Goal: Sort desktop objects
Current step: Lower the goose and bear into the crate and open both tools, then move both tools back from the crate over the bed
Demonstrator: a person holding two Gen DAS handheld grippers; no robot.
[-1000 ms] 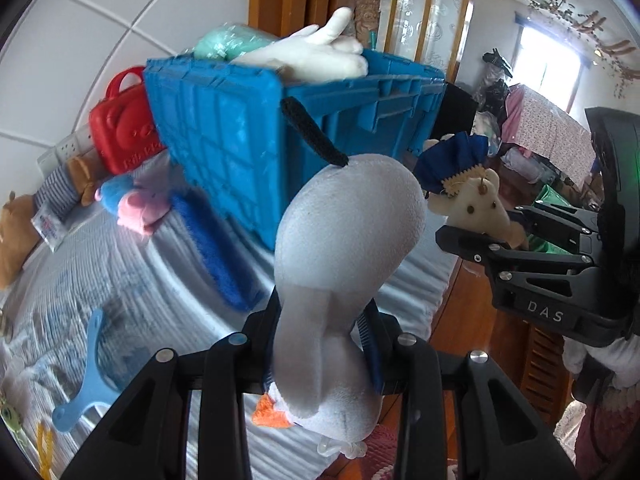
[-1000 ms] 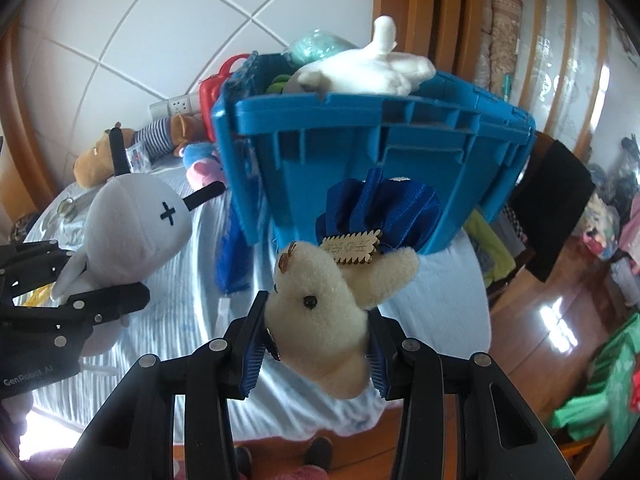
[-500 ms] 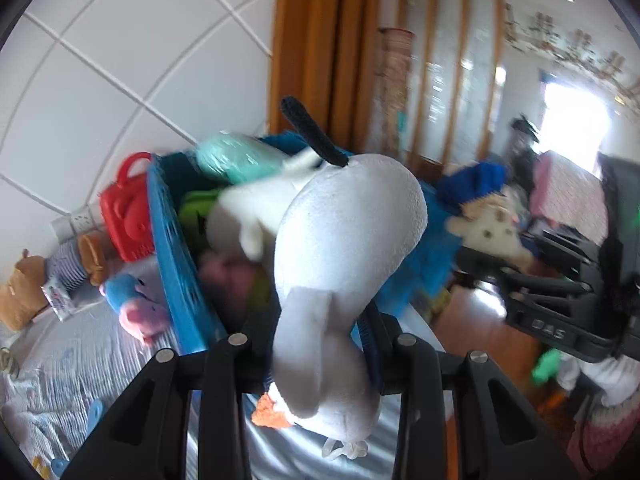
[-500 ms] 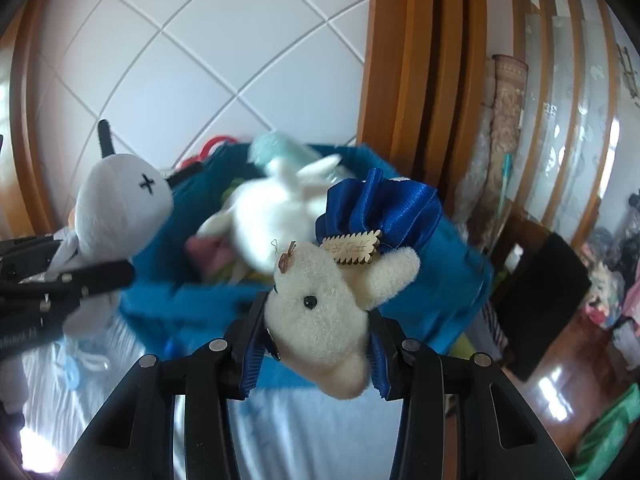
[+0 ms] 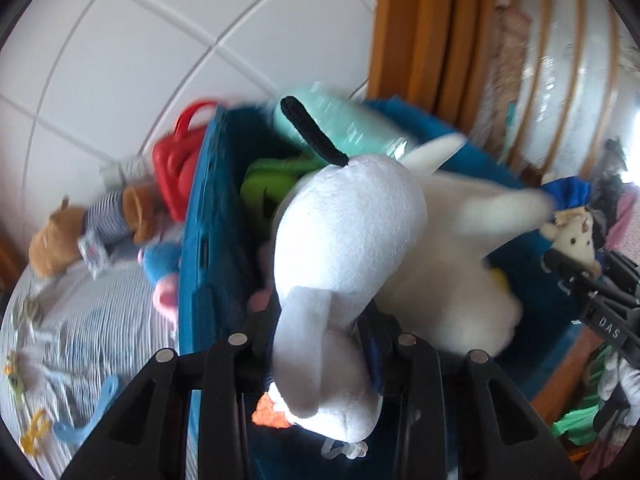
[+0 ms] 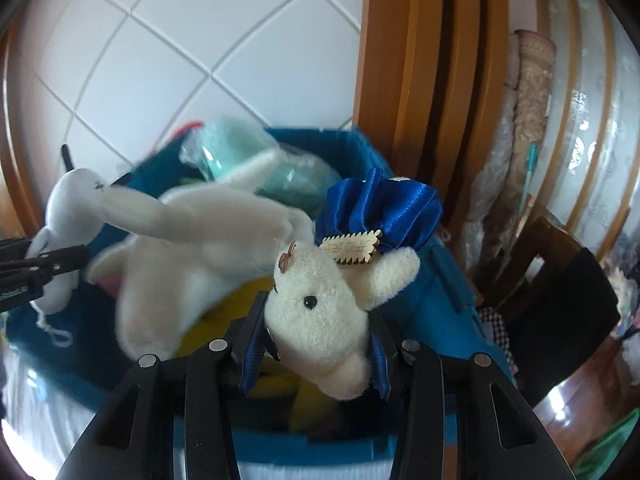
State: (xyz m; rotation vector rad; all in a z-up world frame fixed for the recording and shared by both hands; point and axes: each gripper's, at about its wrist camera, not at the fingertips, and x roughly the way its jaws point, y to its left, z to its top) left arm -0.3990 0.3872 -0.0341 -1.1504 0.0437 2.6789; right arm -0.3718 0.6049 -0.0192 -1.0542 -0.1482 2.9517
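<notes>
My left gripper is shut on a white plush with a black ear, held over the open blue crate. My right gripper is shut on a cream plush bear with a blue satin bow, also above the blue crate. In the right wrist view the white plush shows at the left, over the crate's left side. The bear shows at the right edge of the left wrist view. A large white plush and a mint bag lie on top of the crate's contents.
A red toy bag, a brown striped plush and a blue and pink toy lie left of the crate on a striped cloth. Small blue and yellow items lie nearer. A tiled wall and wooden frame stand behind.
Both grippers have risen and moved forward with their toys, from in front of the crate's side wall to above its open top. Both grips are unchanged.
</notes>
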